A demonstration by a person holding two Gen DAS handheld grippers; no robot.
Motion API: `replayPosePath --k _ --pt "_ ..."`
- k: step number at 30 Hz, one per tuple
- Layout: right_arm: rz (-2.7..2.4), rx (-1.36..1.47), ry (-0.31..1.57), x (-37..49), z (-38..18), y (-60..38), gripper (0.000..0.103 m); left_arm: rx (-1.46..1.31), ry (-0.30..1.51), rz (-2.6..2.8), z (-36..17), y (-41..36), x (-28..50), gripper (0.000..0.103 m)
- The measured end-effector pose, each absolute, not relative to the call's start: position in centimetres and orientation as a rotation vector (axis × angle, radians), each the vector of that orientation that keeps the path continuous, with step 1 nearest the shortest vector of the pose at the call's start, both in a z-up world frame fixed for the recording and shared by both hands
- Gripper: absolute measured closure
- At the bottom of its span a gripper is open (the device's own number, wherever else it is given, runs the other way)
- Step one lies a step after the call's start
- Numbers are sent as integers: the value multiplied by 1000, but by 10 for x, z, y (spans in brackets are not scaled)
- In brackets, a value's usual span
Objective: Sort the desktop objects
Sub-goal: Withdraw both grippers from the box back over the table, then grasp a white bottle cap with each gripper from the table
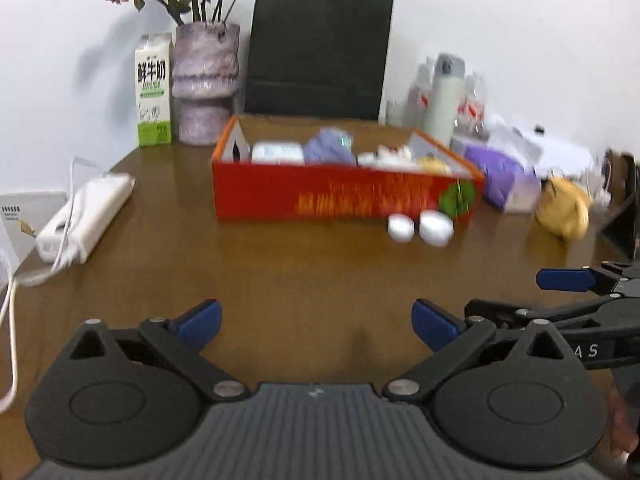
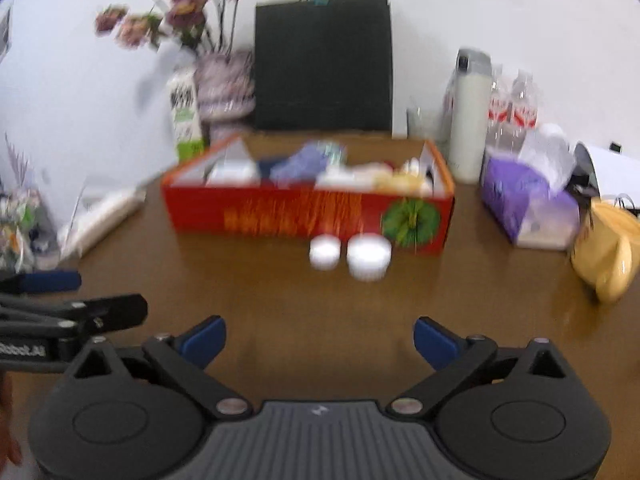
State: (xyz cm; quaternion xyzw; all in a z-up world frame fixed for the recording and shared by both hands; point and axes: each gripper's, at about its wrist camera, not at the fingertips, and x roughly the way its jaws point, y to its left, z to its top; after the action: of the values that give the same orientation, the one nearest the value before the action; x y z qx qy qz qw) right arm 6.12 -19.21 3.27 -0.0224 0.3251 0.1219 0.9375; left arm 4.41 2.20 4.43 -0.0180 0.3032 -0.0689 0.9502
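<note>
jars: two white jars stand on worktop just before red box | from right claw: ahead, slightly right, nearer | left claw: jars ahead-right, farther | both claws: wide open, empty

On my desk I count two small white jars, one red box, one milk carton, one vase, one black bag, one flask, one tissue pack.
</note>
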Motion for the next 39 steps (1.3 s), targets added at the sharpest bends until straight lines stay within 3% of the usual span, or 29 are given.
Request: replayPosePath --k 12,39 --pt "287 96 601 -12 19 -206 2 -8 614 -132 26 21 -11 0" --pt "307 153 634 -5 13 -211 2 29 621 -135 19 10 -20 0"
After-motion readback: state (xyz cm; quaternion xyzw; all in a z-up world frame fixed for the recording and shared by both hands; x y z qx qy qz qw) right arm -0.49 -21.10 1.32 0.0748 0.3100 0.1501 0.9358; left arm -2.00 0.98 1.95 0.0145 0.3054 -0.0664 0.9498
